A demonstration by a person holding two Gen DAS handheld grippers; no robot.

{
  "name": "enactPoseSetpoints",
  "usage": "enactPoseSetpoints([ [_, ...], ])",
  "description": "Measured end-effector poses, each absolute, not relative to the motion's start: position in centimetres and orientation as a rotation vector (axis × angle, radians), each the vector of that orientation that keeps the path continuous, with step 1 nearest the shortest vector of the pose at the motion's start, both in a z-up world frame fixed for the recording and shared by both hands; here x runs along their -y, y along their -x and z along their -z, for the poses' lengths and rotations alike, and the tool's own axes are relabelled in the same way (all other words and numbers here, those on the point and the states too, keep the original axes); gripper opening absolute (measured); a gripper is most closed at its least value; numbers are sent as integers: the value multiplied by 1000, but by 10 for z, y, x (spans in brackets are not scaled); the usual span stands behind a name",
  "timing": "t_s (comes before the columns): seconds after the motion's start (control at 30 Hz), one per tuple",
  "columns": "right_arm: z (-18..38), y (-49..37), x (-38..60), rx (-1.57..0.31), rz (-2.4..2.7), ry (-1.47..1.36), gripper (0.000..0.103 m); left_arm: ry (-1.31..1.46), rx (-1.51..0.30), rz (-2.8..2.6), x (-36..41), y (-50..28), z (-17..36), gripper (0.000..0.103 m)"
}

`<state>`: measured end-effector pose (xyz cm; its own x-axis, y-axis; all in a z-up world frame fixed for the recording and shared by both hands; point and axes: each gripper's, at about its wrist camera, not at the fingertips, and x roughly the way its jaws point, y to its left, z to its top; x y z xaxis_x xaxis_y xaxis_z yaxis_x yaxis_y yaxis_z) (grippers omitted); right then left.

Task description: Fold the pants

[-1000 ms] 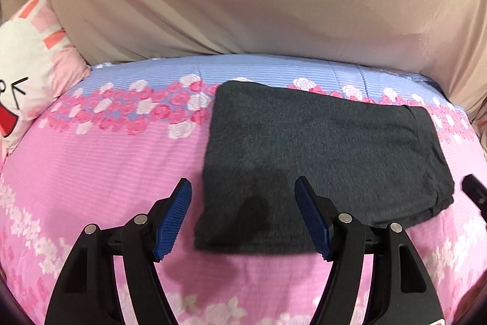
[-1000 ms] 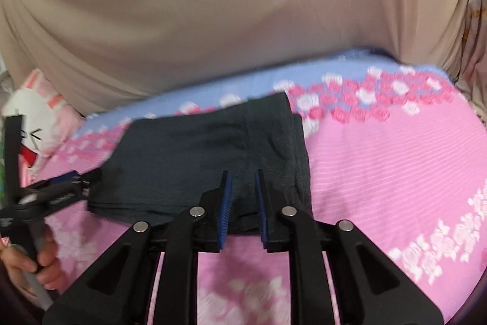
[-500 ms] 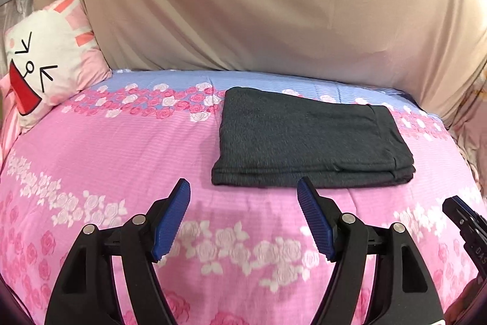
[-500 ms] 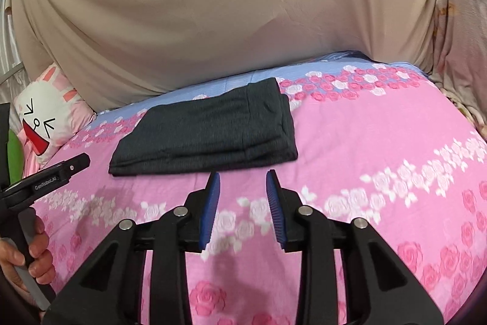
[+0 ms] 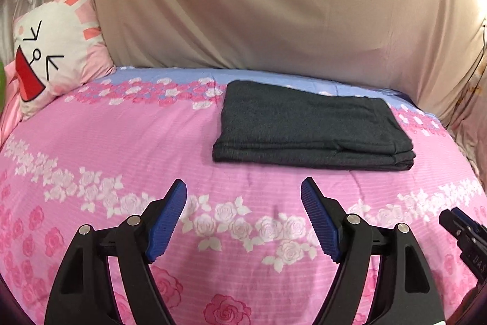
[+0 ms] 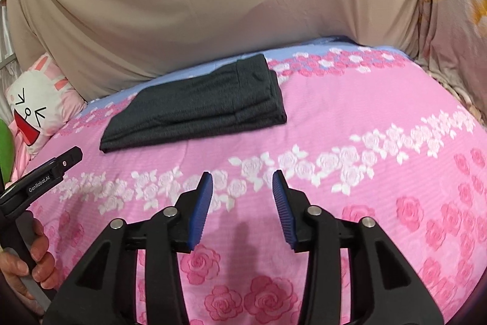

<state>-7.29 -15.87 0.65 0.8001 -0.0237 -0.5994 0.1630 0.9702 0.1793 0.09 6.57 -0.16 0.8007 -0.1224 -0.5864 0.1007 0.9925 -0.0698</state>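
The dark grey pants [image 5: 307, 127] lie folded into a flat rectangular stack on the pink flowered bed, toward its far side; they also show in the right wrist view [image 6: 201, 102]. My left gripper [image 5: 243, 188] is open and empty, held back from the near edge of the stack. My right gripper [image 6: 240, 178] is open and empty, well short of the pants. The left gripper's body [image 6: 39, 178] shows at the left edge of the right wrist view, held by a hand.
The bed cover [image 5: 121, 148] is pink with rose bands and a blue strip at the back. A white rabbit pillow [image 5: 51, 51] leans at the far left. A beige cloth [image 5: 258, 5] hangs behind the bed. Patterned fabric [image 6: 456, 35] drapes at the right.
Both grippers have pulled back from the folded pants toward the near side of the bed. The right gripper's jaws have opened from nearly shut. The pants stay put.
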Motion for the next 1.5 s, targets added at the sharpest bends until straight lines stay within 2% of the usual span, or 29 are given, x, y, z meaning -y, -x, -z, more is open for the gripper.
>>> enactPoseSetpoints([
  [0.07, -9, 76, 157, -616, 115, -216, 48, 33, -649, 118, -63, 0, 12, 75],
  [0.13, -10, 77, 155, -609, 123, -203, 66, 20, -673, 119, -60, -2, 14, 75],
  [0.27, -10, 76, 150, -611, 136, -175, 74, 11, -676, 96, -61, -2, 17, 80],
  [0.3, -10, 76, 149, -613, 140, -172, 79, 8, -681, 89, -61, -2, 17, 81],
  [0.37, -10, 75, 148, -616, 137, -168, 81, 9, -691, 84, -62, -4, 18, 84],
  [0.43, -9, 75, 147, -621, 147, -161, 88, 12, -703, 76, -63, -6, 20, 85],
  [0.93, -5, 70, 149, -651, 162, -169, 89, -79, -709, 64, -52, -3, 21, 87],
  [1.5, -3, 70, 146, -663, 168, -169, 90, -54, -718, 84, -55, -3, 21, 86],
])
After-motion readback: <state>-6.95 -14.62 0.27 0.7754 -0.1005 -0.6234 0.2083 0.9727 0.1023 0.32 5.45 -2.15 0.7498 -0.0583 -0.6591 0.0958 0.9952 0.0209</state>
